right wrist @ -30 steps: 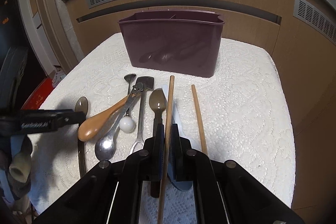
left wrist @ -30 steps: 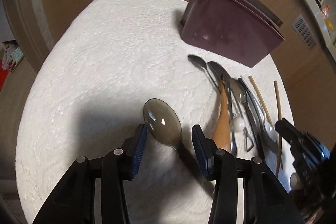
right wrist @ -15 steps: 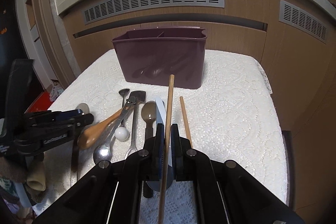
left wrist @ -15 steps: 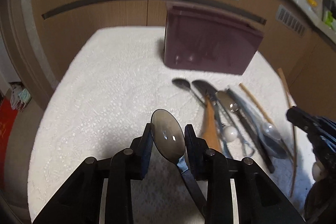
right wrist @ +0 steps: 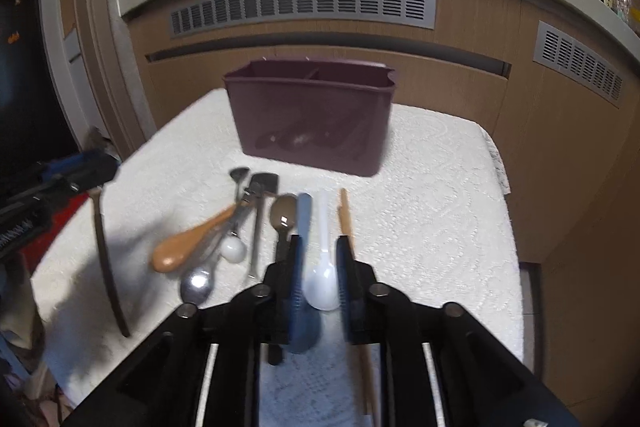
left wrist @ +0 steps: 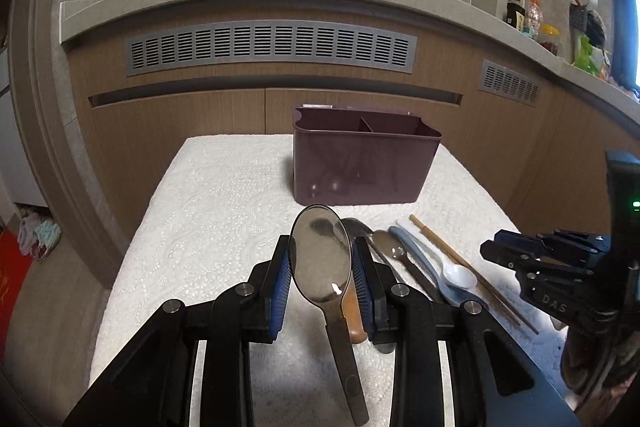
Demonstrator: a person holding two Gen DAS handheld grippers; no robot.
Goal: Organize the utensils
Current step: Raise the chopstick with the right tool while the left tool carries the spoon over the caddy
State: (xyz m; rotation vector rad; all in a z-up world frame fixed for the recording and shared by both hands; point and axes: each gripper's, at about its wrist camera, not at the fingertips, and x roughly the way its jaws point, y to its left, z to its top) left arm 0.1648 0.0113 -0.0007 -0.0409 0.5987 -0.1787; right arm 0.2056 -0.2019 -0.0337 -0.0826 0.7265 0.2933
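Observation:
My left gripper (left wrist: pixel 320 263) is shut on a dark translucent spoon (left wrist: pixel 320 259), bowl up and handle hanging down, held above the table short of the maroon two-compartment holder (left wrist: pixel 362 167). My right gripper (right wrist: pixel 318 267) is open above a white plastic spoon (right wrist: pixel 322 283) and a blue one (right wrist: pixel 304 223). A wooden chopstick (right wrist: pixel 344 215) lies by the right finger. The holder (right wrist: pixel 312 119) stands at the table's far side.
More utensils lie on the white textured table cover (right wrist: pixel 432 227): a wooden-handled tool (right wrist: pixel 188 243), a metal spoon (right wrist: pixel 196 285), a brown spoon (right wrist: pixel 282 213). Wooden cabinets with vents stand behind. The table edge drops off at right.
My left gripper closed on the dark spoon and lifted it. My right gripper, earlier shut on a chopstick, has opened; the chopstick lies on the table again.

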